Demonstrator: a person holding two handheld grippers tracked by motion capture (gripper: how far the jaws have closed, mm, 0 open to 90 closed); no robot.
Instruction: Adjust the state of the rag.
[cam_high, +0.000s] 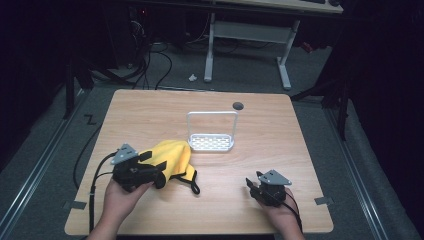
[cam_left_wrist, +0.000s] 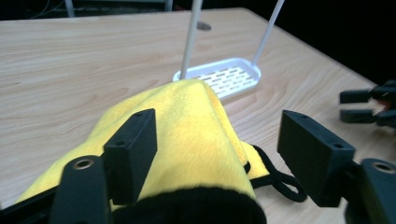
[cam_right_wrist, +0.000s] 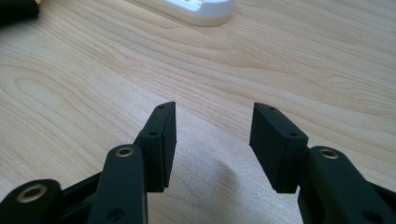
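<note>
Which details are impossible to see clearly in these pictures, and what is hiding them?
- Yellow cloth: near end cut off by the bottom edge in the left gripper view; whether the left gripper touches it is unclear.
- White rack: handle top cut off by the upper edge, same view.
- Rack in the right gripper view: mostly beyond the top edge.
- Dark round spot: too small to identify, high view.

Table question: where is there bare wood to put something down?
The table is bare along its far edge behind the rack, on the right between the rack and the right tool, and at the far left. It is crowded around the yellow cloth under the left tool.
</note>
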